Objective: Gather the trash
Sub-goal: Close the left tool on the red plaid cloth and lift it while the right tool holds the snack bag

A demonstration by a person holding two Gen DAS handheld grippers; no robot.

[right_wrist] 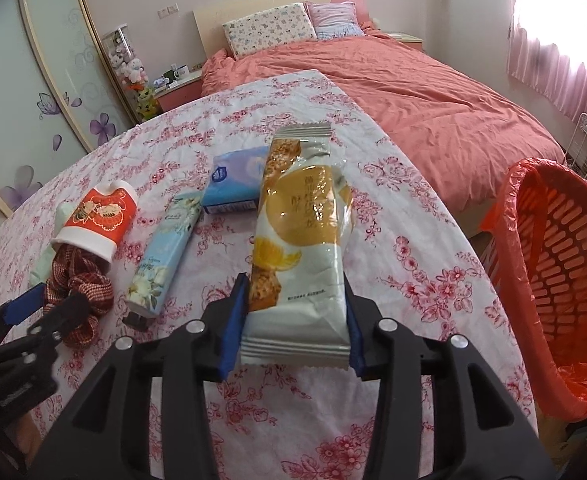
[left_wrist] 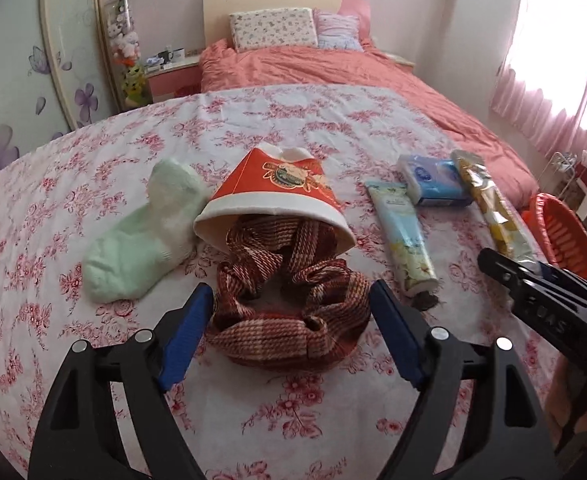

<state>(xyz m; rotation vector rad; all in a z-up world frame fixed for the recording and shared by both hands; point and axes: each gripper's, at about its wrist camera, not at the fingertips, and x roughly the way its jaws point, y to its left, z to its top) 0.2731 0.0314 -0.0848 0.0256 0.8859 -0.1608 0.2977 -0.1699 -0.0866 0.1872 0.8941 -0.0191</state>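
Right gripper (right_wrist: 293,312) jaws clamp snack wrapper (right_wrist: 301,240), held above floral worktop (right_wrist: 433,280); orange trash basket (right_wrist: 553,272) at 3 o'clock. Left gripper (left_wrist: 291,312) jaws wide, straddling plaid scrunchie (left_wrist: 289,320), not gripping; paper cup (left_wrist: 277,196) at 12 o'clock.

Sock (left_wrist: 141,236) left of cup (left_wrist: 277,196), scrunchie (left_wrist: 289,304) spilling from it
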